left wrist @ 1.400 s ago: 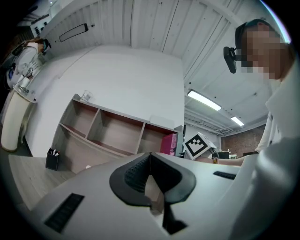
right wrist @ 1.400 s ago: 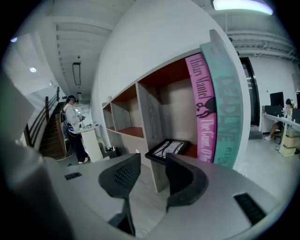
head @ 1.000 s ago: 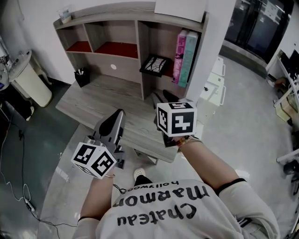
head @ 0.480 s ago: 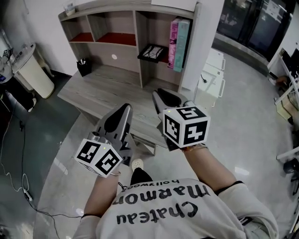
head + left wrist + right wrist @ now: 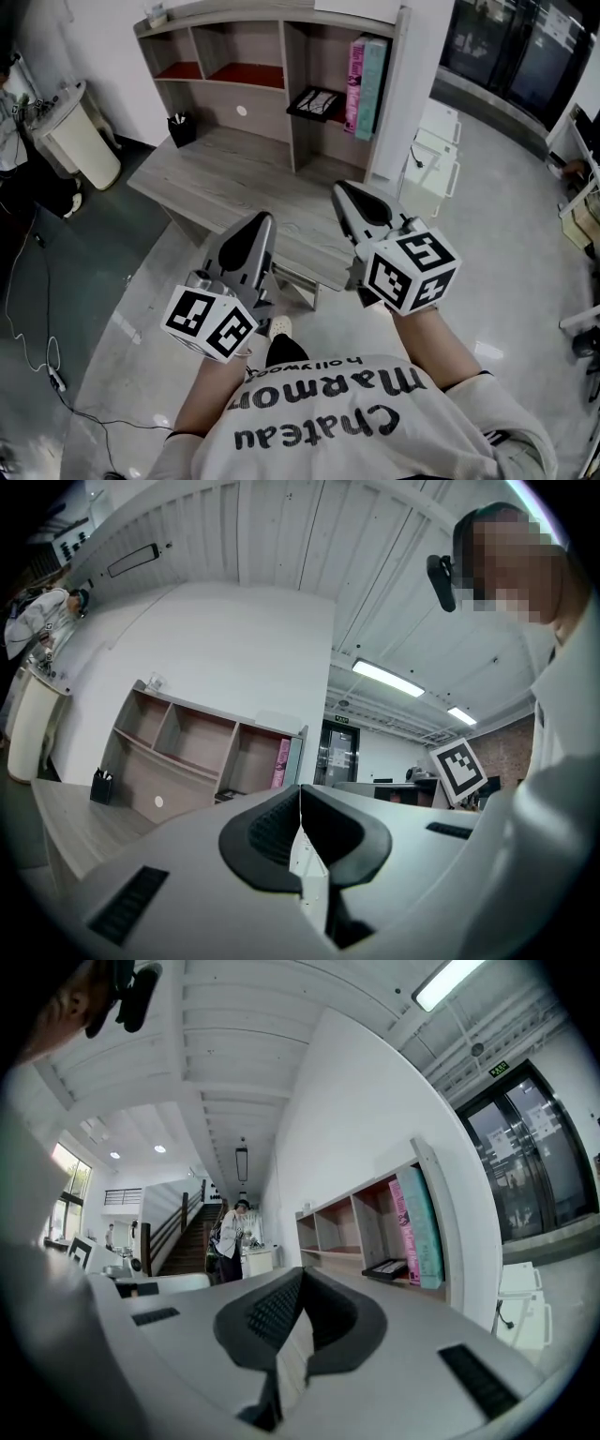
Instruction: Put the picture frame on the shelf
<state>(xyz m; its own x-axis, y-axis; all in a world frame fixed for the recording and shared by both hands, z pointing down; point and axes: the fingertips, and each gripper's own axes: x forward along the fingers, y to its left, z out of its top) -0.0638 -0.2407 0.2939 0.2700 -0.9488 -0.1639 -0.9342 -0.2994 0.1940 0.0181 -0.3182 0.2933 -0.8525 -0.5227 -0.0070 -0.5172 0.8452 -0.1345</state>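
Observation:
The black-and-white picture frame [image 5: 314, 101] lies flat on the lower board of the wooden shelf's [image 5: 262, 37] right compartment, beside the upright books. In the right gripper view the picture frame [image 5: 386, 1267] shows far ahead, at the right. My left gripper [image 5: 261, 220] is shut and empty, held over the desk's near edge. To its right, my right gripper [image 5: 342, 187] hovers over the desk's near corner. Its jaws have just been closing, and they now meet with nothing between them. Both point toward the shelf, far short of it. The left gripper [image 5: 300, 794] and right gripper [image 5: 302, 1279] show closed pads.
The shelf stands at the back of a grey desk [image 5: 225, 183]. A pink and a teal book [image 5: 366, 70] stand right of the frame. A black pen holder [image 5: 181, 129] sits at the desk's left. White boxes [image 5: 436, 155] lie on the floor at right, a white bin [image 5: 80, 145] at left.
Both grippers and the view have drawn back from the shelf toward the desk's near edge. The right gripper's jaws have closed. The picture frame has stayed on the shelf.

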